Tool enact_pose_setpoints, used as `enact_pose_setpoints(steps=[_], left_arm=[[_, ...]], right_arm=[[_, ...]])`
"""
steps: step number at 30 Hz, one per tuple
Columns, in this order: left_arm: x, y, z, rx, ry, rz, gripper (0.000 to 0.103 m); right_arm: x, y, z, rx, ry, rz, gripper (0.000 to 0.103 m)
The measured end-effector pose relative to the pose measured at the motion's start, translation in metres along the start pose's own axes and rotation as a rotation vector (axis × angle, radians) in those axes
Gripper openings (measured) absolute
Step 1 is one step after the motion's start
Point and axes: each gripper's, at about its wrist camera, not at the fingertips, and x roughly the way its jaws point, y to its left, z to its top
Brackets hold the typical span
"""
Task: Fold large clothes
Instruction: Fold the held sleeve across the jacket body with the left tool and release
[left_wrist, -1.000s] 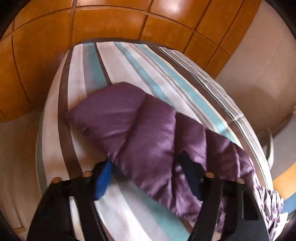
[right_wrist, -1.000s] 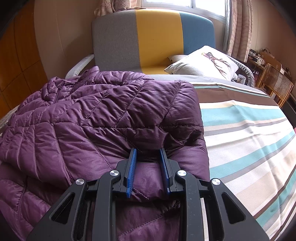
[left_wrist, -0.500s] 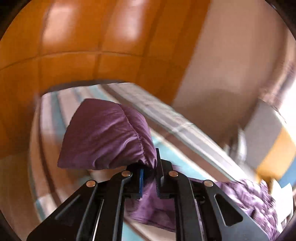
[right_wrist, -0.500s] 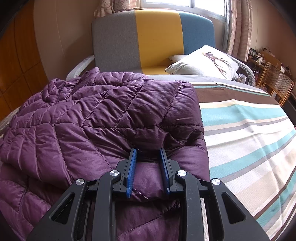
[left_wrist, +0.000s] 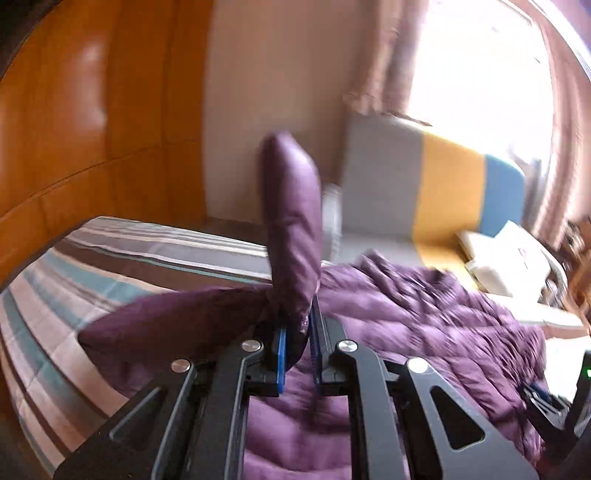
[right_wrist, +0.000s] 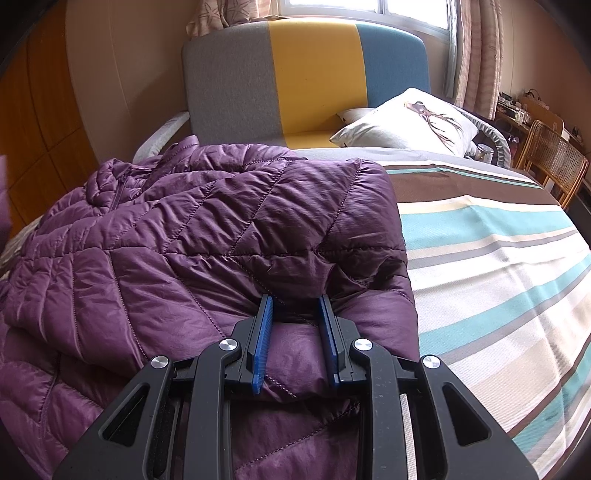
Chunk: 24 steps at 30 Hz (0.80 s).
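Note:
A purple quilted puffer jacket (right_wrist: 207, 236) lies spread on the striped bed. In the right wrist view my right gripper (right_wrist: 295, 325) is shut on a thick fold at the jacket's near right edge, with padding bulging between the blue pads. In the blurred left wrist view my left gripper (left_wrist: 297, 332) is shut on the jacket's sleeve (left_wrist: 291, 221). The sleeve's end stands upright above the jaws, and the rest trails down to the left over the sheet. The jacket body (left_wrist: 424, 314) lies just beyond and to the right of that gripper.
The striped sheet (right_wrist: 498, 258) stretches to the right of the jacket. A grey, yellow and blue headboard (right_wrist: 306, 74) and a white pillow (right_wrist: 406, 125) are at the far end. Wooden wardrobe panels (left_wrist: 92, 129) stand to the left, and a wicker chair (right_wrist: 554, 158) far right.
My left gripper went from open around the sleeve to shut on it, then lifted it and swung it toward the jacket body and headboard. The right gripper has kept still on its fold.

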Motion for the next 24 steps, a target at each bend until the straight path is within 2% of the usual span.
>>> enact_pose_setpoints(steps=[4, 9, 16, 18, 19, 20, 22, 24], left_arm=[[0.001, -0.044, -0.009, 0.045, 0.019, -0.061, 0.010], [-0.009, -0.094, -0.026, 0.121, 0.019, -0.177, 0.010], [-0.001, -0.146, -0.056, 0.169, 0.116, -0.339, 0.010], [0.002, -0.155, -0.066, 0.195, 0.155, -0.378, 0.014], [0.005, -0.157, -0.069, 0.207, 0.180, -0.390, 0.026], [0.007, -0.159, -0.073, 0.216, 0.211, -0.414, 0.045], [0.005, -0.153, -0.075, 0.204, 0.218, -0.433, 0.051], [-0.002, -0.149, -0.075, 0.187, 0.204, -0.443, 0.062]], right_arm=[[0.000, 0.000, 0.000, -0.001, 0.000, -0.001, 0.025], [0.000, -0.001, -0.001, 0.002, 0.000, 0.003, 0.025], [0.000, -0.001, 0.000, -0.001, -0.001, -0.003, 0.025], [0.000, -0.001, 0.000, 0.000, -0.001, -0.003, 0.025], [0.000, -0.001, 0.000, 0.001, -0.001, -0.002, 0.025], [0.000, 0.000, 0.000, 0.001, -0.002, -0.002, 0.025], [0.000, -0.001, -0.001, 0.001, -0.002, -0.003, 0.025], [0.000, -0.001, -0.001, 0.002, -0.002, -0.002, 0.025]])
